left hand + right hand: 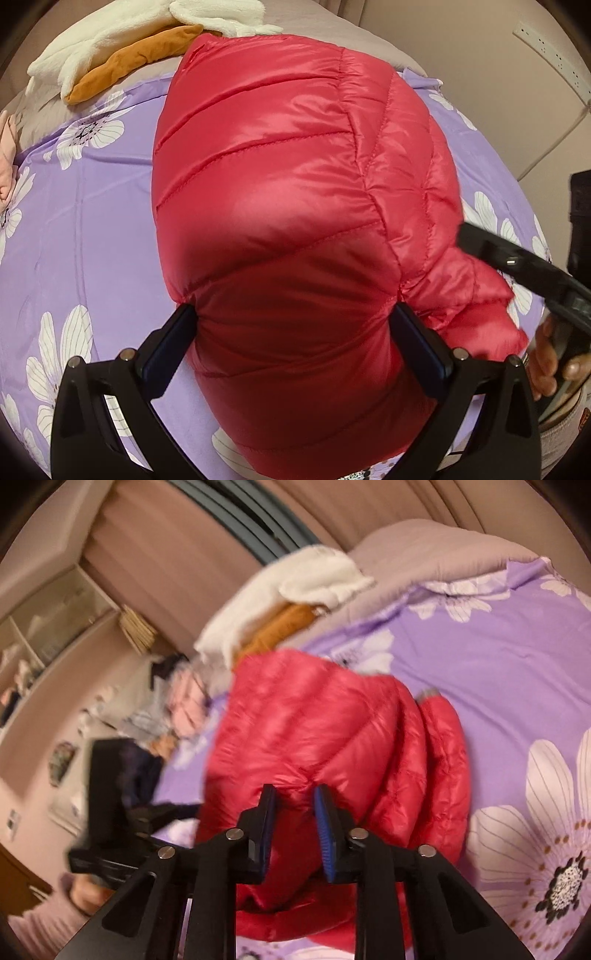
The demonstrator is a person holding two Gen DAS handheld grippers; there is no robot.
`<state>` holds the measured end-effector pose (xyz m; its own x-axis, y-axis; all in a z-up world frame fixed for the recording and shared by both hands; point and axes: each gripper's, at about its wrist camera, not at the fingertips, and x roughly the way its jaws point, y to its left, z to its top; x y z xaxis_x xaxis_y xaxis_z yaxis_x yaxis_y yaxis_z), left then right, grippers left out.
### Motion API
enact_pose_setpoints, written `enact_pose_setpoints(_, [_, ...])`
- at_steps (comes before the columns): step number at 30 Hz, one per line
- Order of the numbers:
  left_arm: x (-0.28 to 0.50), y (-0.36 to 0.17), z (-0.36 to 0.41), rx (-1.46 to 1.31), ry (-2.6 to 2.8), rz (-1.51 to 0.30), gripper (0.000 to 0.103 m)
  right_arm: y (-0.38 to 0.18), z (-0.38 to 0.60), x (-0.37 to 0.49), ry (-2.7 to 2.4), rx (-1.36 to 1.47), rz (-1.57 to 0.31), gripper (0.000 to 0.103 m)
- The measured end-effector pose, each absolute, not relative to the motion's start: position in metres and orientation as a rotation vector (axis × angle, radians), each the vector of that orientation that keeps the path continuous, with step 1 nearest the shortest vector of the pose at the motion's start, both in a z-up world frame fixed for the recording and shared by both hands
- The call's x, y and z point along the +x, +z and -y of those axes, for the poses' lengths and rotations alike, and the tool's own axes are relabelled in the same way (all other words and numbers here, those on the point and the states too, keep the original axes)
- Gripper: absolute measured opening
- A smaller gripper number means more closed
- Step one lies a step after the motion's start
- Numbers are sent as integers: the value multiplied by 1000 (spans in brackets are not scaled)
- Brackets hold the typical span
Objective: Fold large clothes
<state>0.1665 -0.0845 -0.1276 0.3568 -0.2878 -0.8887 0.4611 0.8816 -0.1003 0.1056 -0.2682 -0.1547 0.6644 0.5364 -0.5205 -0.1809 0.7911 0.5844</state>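
Note:
A shiny red quilted puffer jacket (pixel 288 192) lies folded in a bundle on the purple floral bedsheet (pixel 92 221). My left gripper (pixel 295 321) has its jaws wide, one on each side of the jacket's near end, with the padded fabric bulging between them. In the right wrist view the jacket (pixel 332 731) fills the centre, and my right gripper (pixel 293 801) pinches a fold of its near edge between blue-padded fingers (pixel 325 823). The right gripper's body also shows at the right edge of the left wrist view (pixel 524 269).
White fleece (pixel 110 40) and an orange garment (pixel 125 62) lie at the bed's far end near a grey pillow (pixel 424 550). Pink and pale clothes (pixel 184 709) are heaped by the bed's edge. Shelves (pixel 40 635) stand against the wall.

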Motion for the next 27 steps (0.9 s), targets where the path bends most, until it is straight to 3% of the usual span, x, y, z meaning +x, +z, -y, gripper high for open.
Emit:
enact_pose_setpoints(14, [170, -136, 74, 163, -494, -1119, 103, -184, 262, 117, 392, 527, -809, 16])
enact_pose_setpoints(19, [173, -112, 58, 39, -524, -1095, 95, -184, 266, 116, 394, 542, -797, 16])
enact_pose_setpoints(25, [184, -67, 59, -42, -537, -933, 88, -191, 269, 116, 408, 583, -783, 16])
enact_pose_setpoints(27, [191, -59, 68, -39, -550, -901, 79, -191, 271, 116, 414, 590, -780, 16])
